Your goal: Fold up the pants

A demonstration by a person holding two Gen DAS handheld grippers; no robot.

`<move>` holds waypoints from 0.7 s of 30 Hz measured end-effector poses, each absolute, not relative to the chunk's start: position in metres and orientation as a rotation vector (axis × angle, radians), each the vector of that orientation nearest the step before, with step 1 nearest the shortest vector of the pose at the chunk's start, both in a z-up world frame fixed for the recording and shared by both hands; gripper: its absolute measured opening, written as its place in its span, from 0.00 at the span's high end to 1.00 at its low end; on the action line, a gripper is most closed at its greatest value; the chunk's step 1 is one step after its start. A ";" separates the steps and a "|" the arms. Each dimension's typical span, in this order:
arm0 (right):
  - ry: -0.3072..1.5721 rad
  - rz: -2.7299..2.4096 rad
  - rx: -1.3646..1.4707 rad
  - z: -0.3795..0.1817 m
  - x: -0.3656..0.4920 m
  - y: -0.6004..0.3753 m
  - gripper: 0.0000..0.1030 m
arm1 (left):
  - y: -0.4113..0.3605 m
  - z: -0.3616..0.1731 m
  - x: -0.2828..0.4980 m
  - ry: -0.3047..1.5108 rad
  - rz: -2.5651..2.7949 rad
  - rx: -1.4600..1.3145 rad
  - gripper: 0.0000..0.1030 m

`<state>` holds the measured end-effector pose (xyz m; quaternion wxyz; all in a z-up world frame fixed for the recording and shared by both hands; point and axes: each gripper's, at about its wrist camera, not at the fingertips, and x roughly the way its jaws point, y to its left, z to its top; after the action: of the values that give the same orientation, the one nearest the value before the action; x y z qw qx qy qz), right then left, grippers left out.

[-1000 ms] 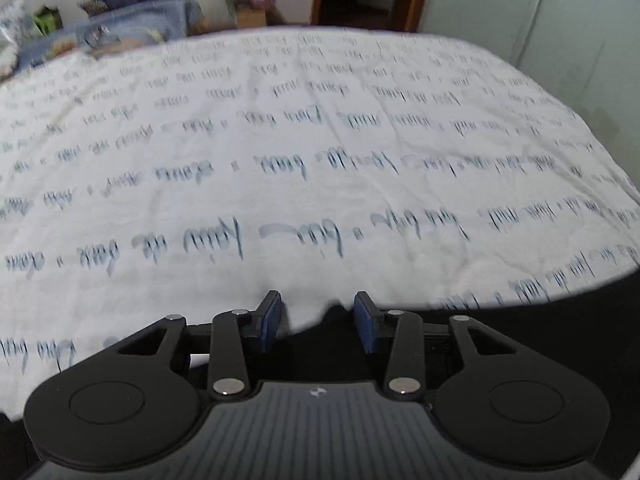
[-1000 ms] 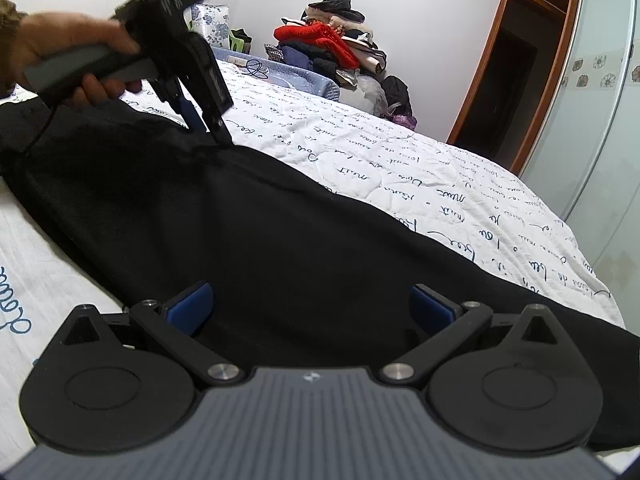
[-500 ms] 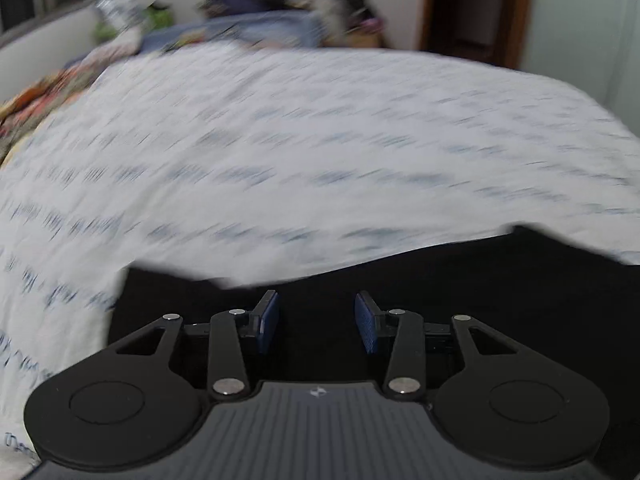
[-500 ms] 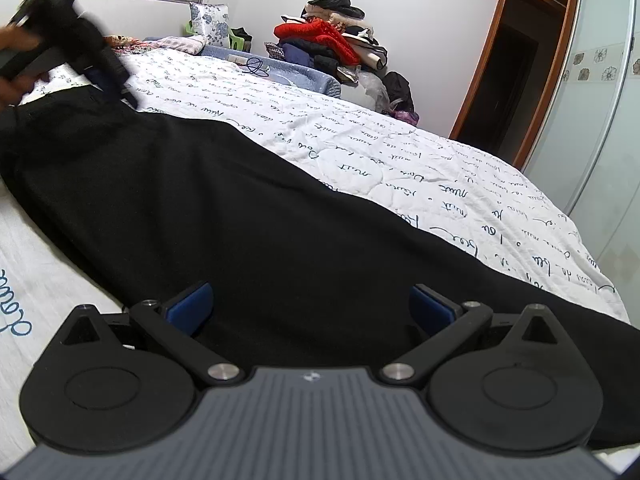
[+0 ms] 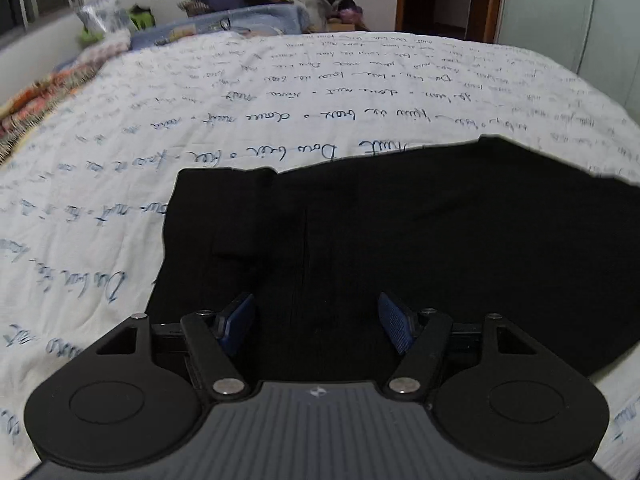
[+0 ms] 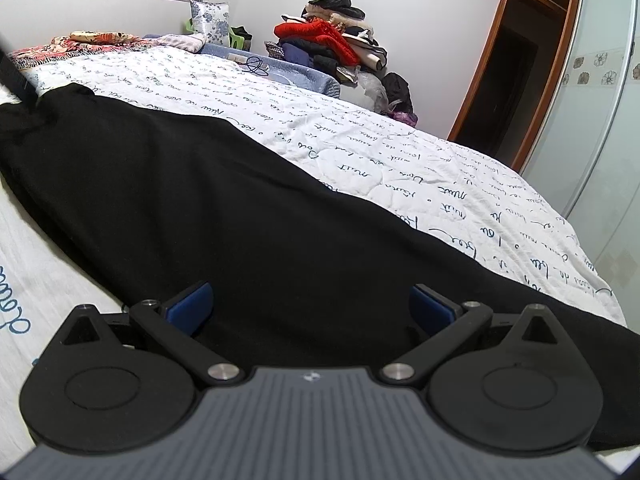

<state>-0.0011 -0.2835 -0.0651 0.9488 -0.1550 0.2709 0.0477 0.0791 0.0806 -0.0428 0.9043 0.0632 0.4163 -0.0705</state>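
Black pants (image 5: 420, 232) lie flat on the white bedspread with blue script (image 5: 280, 92). In the left wrist view their waistband end lies just ahead of my left gripper (image 5: 316, 318), which is open and empty above the cloth. In the right wrist view the pants (image 6: 240, 208) stretch from far left to near right, and my right gripper (image 6: 310, 306) is open wide and empty, low over the leg part. The left gripper's dark edge (image 6: 16, 76) shows at the far left border.
A pile of clothes (image 6: 336, 48) stands at the far end of the bed by the wall. A patterned blanket (image 5: 44, 96) lies at the left side. A wooden door frame (image 6: 508, 92) and a glass wardrobe door (image 6: 604, 112) are on the right.
My left gripper swung back from the pants' far edge to the waistband end and opened wider. The hand left the right wrist view. My right gripper stayed still.
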 end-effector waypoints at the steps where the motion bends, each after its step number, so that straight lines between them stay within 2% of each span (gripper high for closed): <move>1: 0.552 0.097 -0.315 -0.065 -0.001 -0.284 0.00 | 0.077 -0.037 0.074 0.854 -0.119 0.153 0.34; 4: 0.550 0.096 -0.316 -0.065 -0.002 -0.283 0.00 | 0.068 -0.020 0.060 0.785 -0.124 0.211 0.34; 7: 0.547 0.094 -0.323 -0.065 -0.002 -0.282 0.00 | 0.063 -0.033 0.064 0.841 -0.141 0.275 0.33; 9: 0.546 0.094 -0.324 -0.065 -0.003 -0.282 0.00 | 0.069 -0.042 0.067 0.869 -0.117 0.231 0.33; 12: 0.534 0.088 -0.325 -0.064 -0.005 -0.282 0.00 | 0.061 -0.025 0.064 0.834 -0.141 0.190 0.35; 18: 0.428 0.028 -0.294 -0.042 -0.019 -0.292 0.00 | -0.029 -0.010 0.068 0.778 -0.400 0.224 0.34; 21: 0.470 -0.048 -0.250 -0.037 -0.006 -0.308 0.00 | -0.082 -0.029 0.065 0.763 -0.462 0.357 0.25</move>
<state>-0.0059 -0.3083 -0.0369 0.9645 -0.1237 0.2321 -0.0239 0.0651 -0.0823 -0.0286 0.8868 0.1715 0.3672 -0.2220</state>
